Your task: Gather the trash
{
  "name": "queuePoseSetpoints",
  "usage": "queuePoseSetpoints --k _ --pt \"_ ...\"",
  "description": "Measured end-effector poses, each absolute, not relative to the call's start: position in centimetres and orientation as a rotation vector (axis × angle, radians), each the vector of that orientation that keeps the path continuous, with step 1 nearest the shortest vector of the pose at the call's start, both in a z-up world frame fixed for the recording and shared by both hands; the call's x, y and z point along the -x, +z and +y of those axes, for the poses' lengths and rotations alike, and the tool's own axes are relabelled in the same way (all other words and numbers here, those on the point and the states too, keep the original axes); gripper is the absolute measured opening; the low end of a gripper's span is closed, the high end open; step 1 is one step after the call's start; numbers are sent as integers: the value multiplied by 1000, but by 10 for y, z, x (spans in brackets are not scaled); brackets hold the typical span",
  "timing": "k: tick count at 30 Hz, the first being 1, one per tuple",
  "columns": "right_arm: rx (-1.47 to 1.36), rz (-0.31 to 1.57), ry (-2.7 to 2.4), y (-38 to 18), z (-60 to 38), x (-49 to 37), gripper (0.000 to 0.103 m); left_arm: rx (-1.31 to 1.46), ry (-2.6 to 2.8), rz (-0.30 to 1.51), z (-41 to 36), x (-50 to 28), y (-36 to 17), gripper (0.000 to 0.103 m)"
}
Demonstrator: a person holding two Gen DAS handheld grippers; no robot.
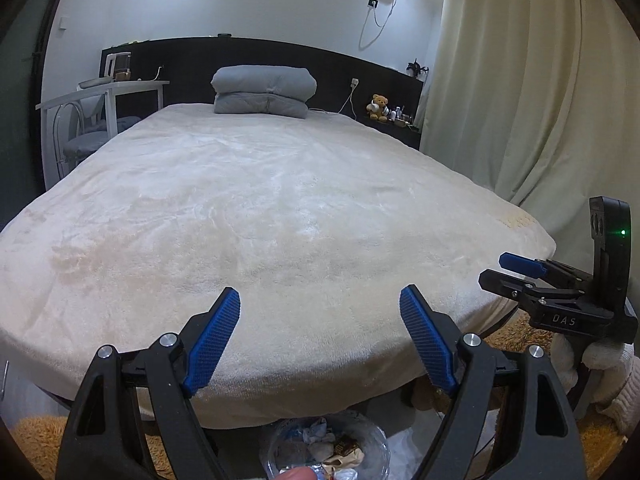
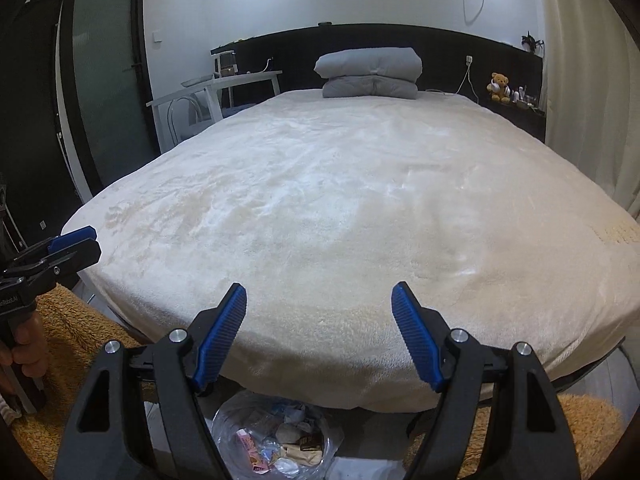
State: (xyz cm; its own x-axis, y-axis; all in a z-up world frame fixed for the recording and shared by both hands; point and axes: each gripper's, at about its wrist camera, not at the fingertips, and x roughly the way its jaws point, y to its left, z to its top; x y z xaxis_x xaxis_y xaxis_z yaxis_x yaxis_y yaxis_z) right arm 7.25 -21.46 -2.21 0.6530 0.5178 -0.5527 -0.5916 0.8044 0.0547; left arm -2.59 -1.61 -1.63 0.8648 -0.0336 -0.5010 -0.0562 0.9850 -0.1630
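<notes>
Cream plush covers the bed (image 1: 280, 208), which fills both wrist views, with a folded grey quilt (image 1: 264, 90) at its head against a dark headboard (image 2: 440, 46). To one side of the bed stands a white table (image 1: 120, 88), to the other a teddy bear (image 2: 499, 87) on a dark shelf beside pale curtains (image 1: 520, 80). Both claws hang above the foot of the bed, pointing slightly down. The left gripper (image 1: 320, 300) has its blue pads (image 1: 212, 348) spread wide with nothing between them, and the right gripper (image 2: 319, 296) stands just as wide and empty (each shows up at the edge of the other's view, held by a hand (image 2: 24, 344)). Trash lies in a clear bag-lined bin (image 2: 276, 436) on the floor below the bed's end, between the two claws: crumpled paper, wrappers and a pink packet (image 2: 250, 446). An orange shaggy rug (image 2: 80, 328) lies on the floor beside it.
</notes>
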Motion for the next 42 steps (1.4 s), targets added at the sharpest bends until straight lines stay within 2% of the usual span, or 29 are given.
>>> queuePoseSetpoints --k 2,9,10,11,12,14,15,42 --pt "142 555 626 -19 -216 -69 74 177 12 515 -16 29 -16 90" --pt "160 493 608 -17 -217 -55 75 176 7 463 -21 40 -15 90" --pt "159 484 609 -17 -218 -53 78 173 10 459 -22 42 -15 91" --pt "159 474 607 -17 -218 -51 81 169 12 455 -24 43 -15 96" --pt "161 461 602 -16 -218 -49 84 164 15 448 -25 44 -16 98" --pt "161 434 591 -15 -220 -47 97 153 16 442 -27 45 -16 97" --pt "157 426 593 -15 -220 -46 98 151 16 439 -27 45 -15 97" --pt "162 417 569 -14 -221 -44 98 123 51 412 -29 49 -15 97"
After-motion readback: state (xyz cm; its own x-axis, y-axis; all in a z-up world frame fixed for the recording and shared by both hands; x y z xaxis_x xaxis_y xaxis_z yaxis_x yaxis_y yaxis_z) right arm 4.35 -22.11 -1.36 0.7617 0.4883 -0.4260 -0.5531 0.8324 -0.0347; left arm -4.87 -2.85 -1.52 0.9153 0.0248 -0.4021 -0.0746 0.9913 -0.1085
